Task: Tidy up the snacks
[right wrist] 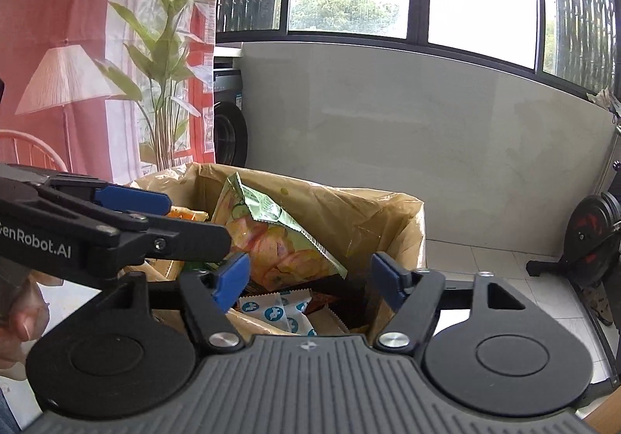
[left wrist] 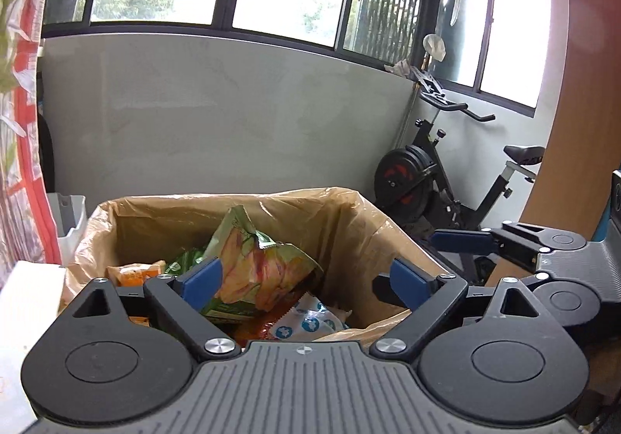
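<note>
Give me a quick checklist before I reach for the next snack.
1. Left tongs open, nothing between them: ok.
2. Right tongs open and empty: ok.
3. Green chip bag inside the lined box: ok.
4. Chip bag settled flat: not ok, it stands tilted on other packets.
5. Blue-and-white packet inside the box: ok.
6. Next snack to pick up in view: cannot tell.

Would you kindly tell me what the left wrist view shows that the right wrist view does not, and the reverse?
Only the left wrist view shows the whole black exercise bike with its saddle and a white plastic bin. Only the right wrist view shows the tall green leafy plant, a white pleated lampshade and a hand. Both show the brown plastic-lined box holding a green chip bag, and both open grippers, left and right.
</note>
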`<action>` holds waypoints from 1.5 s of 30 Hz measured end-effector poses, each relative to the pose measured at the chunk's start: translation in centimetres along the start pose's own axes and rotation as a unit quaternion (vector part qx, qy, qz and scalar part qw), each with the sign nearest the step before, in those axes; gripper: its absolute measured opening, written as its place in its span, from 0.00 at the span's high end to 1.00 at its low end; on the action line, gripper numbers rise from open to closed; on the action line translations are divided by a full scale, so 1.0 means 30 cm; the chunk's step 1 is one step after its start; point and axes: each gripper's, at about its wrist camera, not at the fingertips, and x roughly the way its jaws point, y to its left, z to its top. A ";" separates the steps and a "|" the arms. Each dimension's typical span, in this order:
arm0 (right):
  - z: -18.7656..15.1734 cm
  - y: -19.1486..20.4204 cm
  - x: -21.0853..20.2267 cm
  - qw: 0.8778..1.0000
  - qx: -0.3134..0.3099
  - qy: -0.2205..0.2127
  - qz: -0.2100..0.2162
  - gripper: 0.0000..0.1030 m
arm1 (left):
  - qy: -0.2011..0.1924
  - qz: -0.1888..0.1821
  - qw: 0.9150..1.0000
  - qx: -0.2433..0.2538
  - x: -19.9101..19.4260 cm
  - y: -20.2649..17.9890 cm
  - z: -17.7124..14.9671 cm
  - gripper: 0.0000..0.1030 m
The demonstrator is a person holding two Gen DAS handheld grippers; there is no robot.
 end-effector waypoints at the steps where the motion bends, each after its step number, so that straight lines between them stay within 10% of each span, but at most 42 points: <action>1: 0.006 0.000 -0.016 1.000 0.005 -0.005 -0.002 0.17 | -0.005 0.005 1.000 0.003 -0.020 -0.001 0.006 0.07; 9: 0.039 0.018 -0.179 0.998 0.040 -0.040 -0.025 0.00 | -0.048 0.063 0.997 0.025 -0.229 -0.028 0.038 0.04; 22: 0.058 0.082 -0.438 0.991 0.093 -0.076 -0.059 0.00 | -0.107 0.160 0.981 0.031 -0.558 -0.095 0.036 0.03; 45: -0.001 0.141 -0.497 0.991 0.100 -0.074 -0.057 0.00 | -0.105 0.202 0.974 0.005 -0.642 -0.072 -0.011 0.03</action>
